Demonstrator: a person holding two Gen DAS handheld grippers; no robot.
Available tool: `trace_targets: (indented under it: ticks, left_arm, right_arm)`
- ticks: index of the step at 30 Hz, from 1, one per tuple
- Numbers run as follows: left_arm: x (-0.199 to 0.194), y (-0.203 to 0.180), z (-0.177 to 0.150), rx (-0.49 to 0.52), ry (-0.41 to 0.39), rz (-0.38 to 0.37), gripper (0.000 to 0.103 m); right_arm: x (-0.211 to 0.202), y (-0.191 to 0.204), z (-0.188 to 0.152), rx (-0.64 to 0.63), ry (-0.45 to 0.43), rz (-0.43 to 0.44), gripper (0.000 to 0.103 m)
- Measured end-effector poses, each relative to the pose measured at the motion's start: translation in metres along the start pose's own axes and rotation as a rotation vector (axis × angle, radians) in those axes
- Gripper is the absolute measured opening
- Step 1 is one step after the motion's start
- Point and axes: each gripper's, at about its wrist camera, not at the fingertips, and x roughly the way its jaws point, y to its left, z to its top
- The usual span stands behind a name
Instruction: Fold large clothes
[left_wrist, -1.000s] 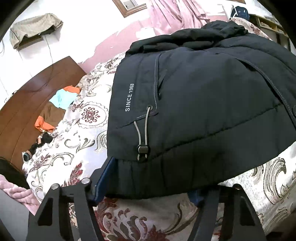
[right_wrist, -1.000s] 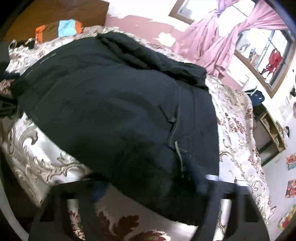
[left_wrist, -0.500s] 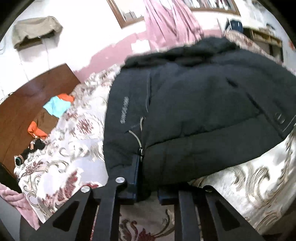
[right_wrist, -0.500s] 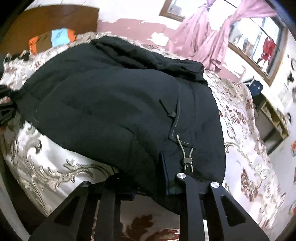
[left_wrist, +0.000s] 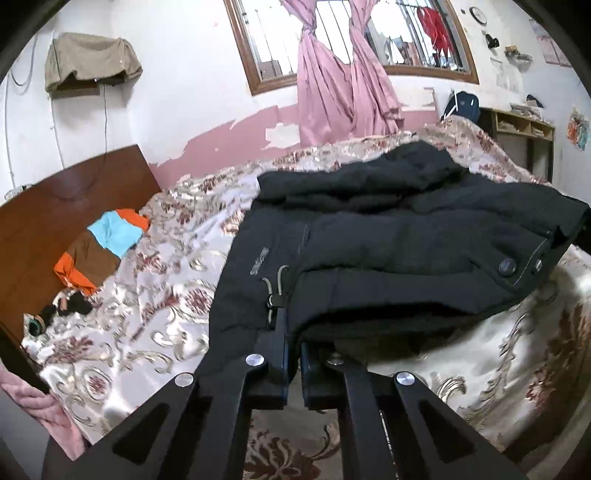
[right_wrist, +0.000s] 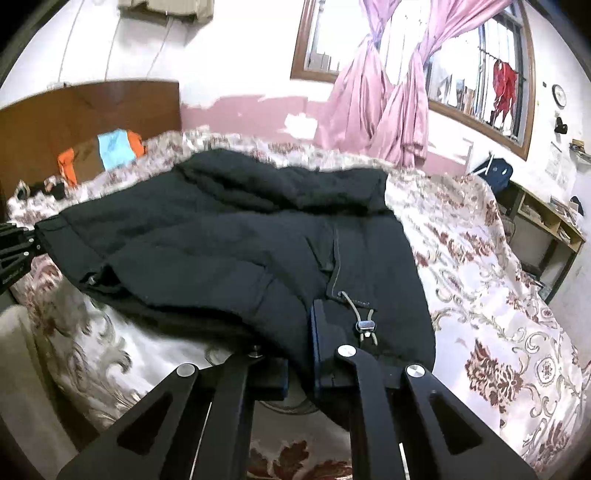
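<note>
Black padded jacket (left_wrist: 388, 251) spread across floral bedspread (left_wrist: 155, 295), hem toward cameras, near edge lifted off the cover. Left gripper (left_wrist: 293, 354) pinched narrow on hem fabric just below drawcord toggle (left_wrist: 275, 302). Right gripper (right_wrist: 299, 354) likewise clamped on opposite hem corner, beside its own toggle (right_wrist: 364, 325). Orange, brown and blue garment (left_wrist: 99, 251) folded near wooden headboard (left_wrist: 55, 206). Pink curtains (left_wrist: 343, 88) knotted at window beyond.

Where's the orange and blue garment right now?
In the left wrist view the orange and blue garment lies far left on the bedspread, against the headboard, apart from the jacket.
</note>
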Motion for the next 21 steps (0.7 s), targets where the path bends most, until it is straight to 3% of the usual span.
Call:
trace_targets:
  ticks: [11, 21]
  left_arm:
    - [-0.075, 0.019, 0.03, -0.027, -0.125, -0.012, 0.005]
    - [-0.135, 0.021, 0.052, 0.027, -0.235, 0.02, 0.005]
  right_arm:
    - [-0.082, -0.011, 0.014, 0.003, -0.168, 0.039, 0.006]
    - [-0.151, -0.01, 0.029, 0.004, -0.34, -0.002, 0.005]
